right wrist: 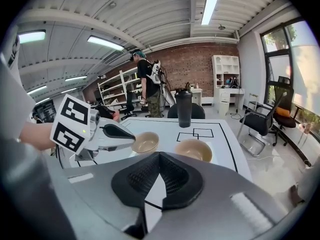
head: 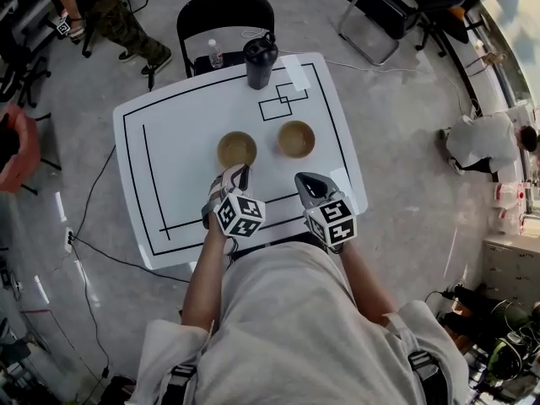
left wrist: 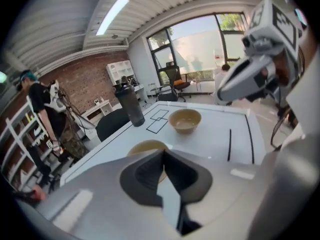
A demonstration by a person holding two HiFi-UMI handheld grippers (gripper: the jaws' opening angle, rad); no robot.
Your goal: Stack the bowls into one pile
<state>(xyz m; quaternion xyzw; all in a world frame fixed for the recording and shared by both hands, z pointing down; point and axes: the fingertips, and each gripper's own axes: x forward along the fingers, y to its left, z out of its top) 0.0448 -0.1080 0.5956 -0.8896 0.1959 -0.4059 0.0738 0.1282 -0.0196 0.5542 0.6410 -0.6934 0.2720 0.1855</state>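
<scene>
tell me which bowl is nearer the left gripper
The left bowl, straight ahead of the left gripper; the other bowl sits further right, just below the taped squares.

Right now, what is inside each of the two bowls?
In the head view the left bowl and the right bowl both look empty. The table beneath each is covered.

Left gripper: jaws together, nothing between them, pointed forward.
Right gripper: jaws together, empty, beside the left, not touching.
Left forearm, right forearm: bare, extended forward; hands apparently hidden under the marker cubes.
</scene>
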